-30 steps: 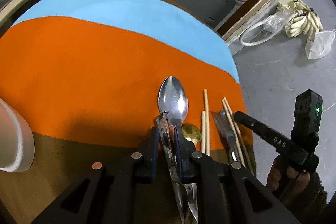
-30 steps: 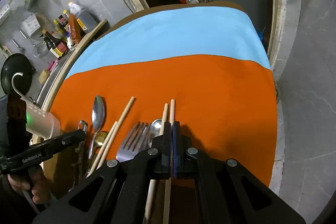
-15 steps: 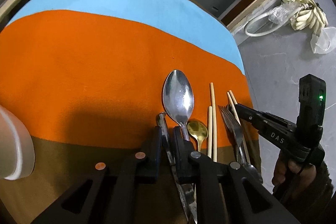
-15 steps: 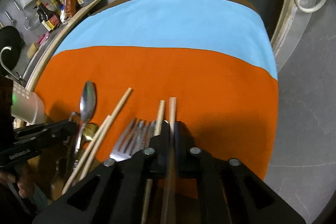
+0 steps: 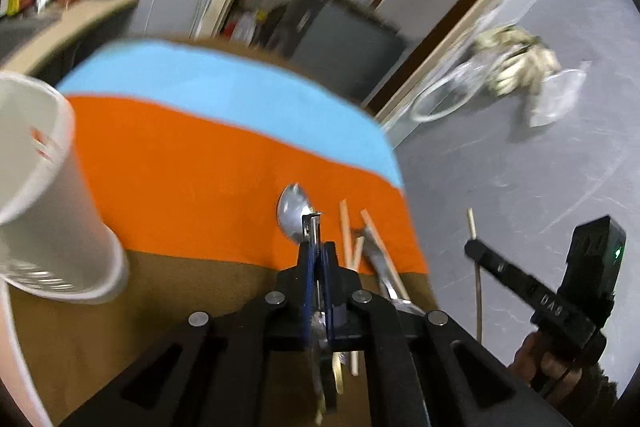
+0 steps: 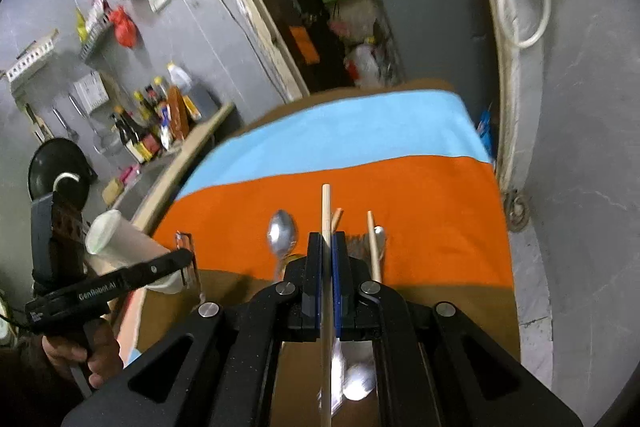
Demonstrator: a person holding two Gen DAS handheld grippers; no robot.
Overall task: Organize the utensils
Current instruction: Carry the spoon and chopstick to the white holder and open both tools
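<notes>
Mid-transfer, both loads lifted off table point(image 6: 460, 291). Left gripper point(image 5: 317, 251) clenched on flat metal utensil point(image 5: 312, 227), prob. a knife, tip just above big spoon point(image 5: 294, 213). Right gripper point(image 6: 327, 247) clamped on chopstick point(image 6: 326, 211). Rest of utensils lying on orange cloth point(image 6: 440, 211). Next, likely: swing over to white cup point(image 5: 44, 195) at left, tip vertical, drop in w/o knocking it.

Your left view is motion-blurred, so the thin metal piece point(image 5: 316, 227) between the pads stays unidentifiable. The white cup point(image 5: 44, 195) runs off its left edge. Your right view hides the fork point(image 6: 358, 247) behind the fingers.
</notes>
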